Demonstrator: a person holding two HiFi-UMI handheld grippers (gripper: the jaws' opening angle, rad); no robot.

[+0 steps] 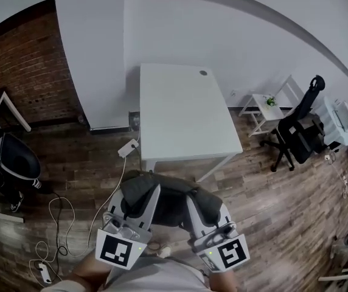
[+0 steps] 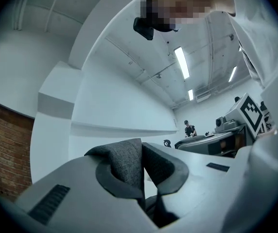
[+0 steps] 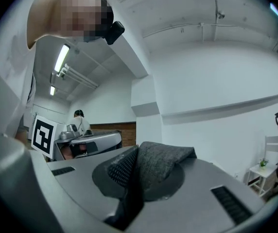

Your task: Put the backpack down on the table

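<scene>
The dark grey backpack [image 1: 169, 194] hangs in the air between my two grippers, just short of the near edge of the white table [image 1: 183, 111]. In the head view my left gripper [image 1: 154, 191] is shut on the backpack's left side and my right gripper [image 1: 189, 201] on its right side. The left gripper view shows a fold of grey backpack fabric [image 2: 123, 163] pinched in the left gripper [image 2: 142, 178]. A similar fold of grey fabric [image 3: 162, 162] is pinched in the right gripper [image 3: 133, 177] in the right gripper view. The backpack's lower part is hidden behind the grippers.
A black office chair [image 1: 295, 132] and a small white side table [image 1: 264, 107] stand right of the table. Cables [image 1: 58, 215] and a white power brick [image 1: 127, 148] lie on the wood floor at left. Another dark chair [image 1: 10, 160] stands by the brick wall [image 1: 28, 72].
</scene>
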